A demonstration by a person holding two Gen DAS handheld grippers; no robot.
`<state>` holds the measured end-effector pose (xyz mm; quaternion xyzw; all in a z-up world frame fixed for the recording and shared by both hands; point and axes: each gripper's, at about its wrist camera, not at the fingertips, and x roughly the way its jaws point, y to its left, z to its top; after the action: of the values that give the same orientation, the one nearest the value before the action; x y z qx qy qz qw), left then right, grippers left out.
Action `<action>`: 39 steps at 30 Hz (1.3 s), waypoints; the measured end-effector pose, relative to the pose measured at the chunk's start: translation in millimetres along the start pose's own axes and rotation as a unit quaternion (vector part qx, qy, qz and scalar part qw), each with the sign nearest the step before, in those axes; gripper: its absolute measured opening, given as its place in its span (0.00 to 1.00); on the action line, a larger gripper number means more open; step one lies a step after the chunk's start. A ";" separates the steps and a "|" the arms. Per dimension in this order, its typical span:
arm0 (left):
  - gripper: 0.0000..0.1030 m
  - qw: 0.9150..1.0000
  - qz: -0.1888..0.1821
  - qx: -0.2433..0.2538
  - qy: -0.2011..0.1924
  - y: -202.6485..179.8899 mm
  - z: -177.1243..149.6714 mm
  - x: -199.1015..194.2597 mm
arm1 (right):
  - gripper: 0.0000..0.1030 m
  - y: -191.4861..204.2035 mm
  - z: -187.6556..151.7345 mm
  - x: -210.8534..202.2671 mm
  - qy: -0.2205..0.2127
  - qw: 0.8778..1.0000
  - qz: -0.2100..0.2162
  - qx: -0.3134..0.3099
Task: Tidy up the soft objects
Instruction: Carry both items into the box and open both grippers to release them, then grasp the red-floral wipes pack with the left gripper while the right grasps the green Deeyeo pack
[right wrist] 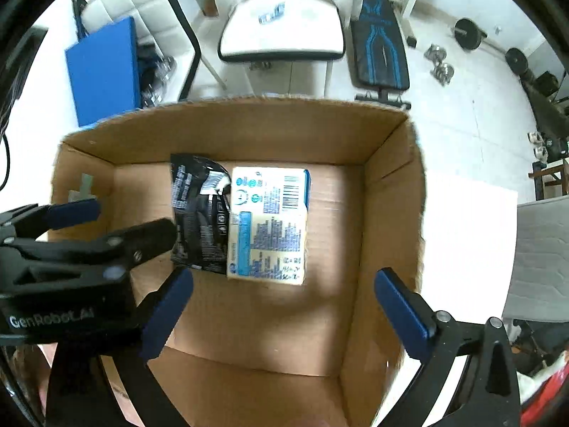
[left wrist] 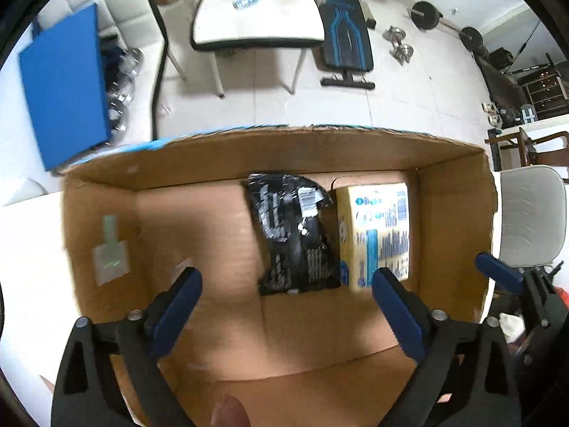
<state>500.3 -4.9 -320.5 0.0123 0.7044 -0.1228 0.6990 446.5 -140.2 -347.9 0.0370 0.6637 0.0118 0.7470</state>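
An open cardboard box (left wrist: 220, 163) (right wrist: 387, 178) stands on a white table. Inside lie a black soft packet (left wrist: 291, 235) (right wrist: 199, 213) and, touching its right side, a yellow and blue soft pack (left wrist: 380, 227) (right wrist: 270, 224). My left gripper (left wrist: 284, 306) is open and empty, held above the box floor, just in front of the two packs. My right gripper (right wrist: 284, 306) is open and empty above the box's right half. The left gripper (right wrist: 117, 220) also shows at the left of the right wrist view, and a right fingertip (left wrist: 498, 270) shows beyond the box's right wall.
Beyond the box are a white chair (left wrist: 256, 17) (right wrist: 284, 32), a blue panel (left wrist: 64, 82) (right wrist: 103, 67), a black and blue workout bench (left wrist: 345, 28) (right wrist: 380, 39) and dumbbells and weight plates (left wrist: 402, 46) (right wrist: 441, 67) on the white tiled floor. A grey seat (left wrist: 530, 213) stands at the right.
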 end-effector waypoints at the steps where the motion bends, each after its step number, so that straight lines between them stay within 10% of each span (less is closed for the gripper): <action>1: 0.99 1.000 0.006 0.003 -0.008 0.7 -8.2 -6.7 | 1.00 0.6 -5.4 -8.0 -0.013 1.000 -0.006 0.001; 21: 0.99 0.991 0.056 -0.042 -0.116 2.1 -169.3 -114.4 | 1.00 22.0 -150.7 -109.9 -0.064 0.994 0.023 -0.080; 27: 0.99 0.987 -0.035 -0.155 0.010 43.1 -275.9 -24.2 | 1.00 15.7 -242.1 -47.9 0.025 0.991 -0.016 -0.133; 33: 0.86 0.938 -0.120 -0.309 0.100 74.8 -306.6 68.3 | 0.92 3.6 -279.0 10.4 0.065 0.992 -0.026 -0.104; 35: 0.86 0.932 -0.099 -0.334 0.104 76.9 -298.6 83.5 | 0.91 0.6 -278.4 15.0 0.054 0.994 -0.029 -0.089; 39: 0.86 0.945 -0.007 -0.310 0.105 68.9 -279.6 101.5 | 0.91 0.9 -276.2 15.3 0.041 0.996 -0.023 -0.074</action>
<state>236.5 99.4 -433.6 -0.1974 0.7771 0.0985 0.5895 174.2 -127.4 -395.1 -0.0339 0.6920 0.0454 0.7197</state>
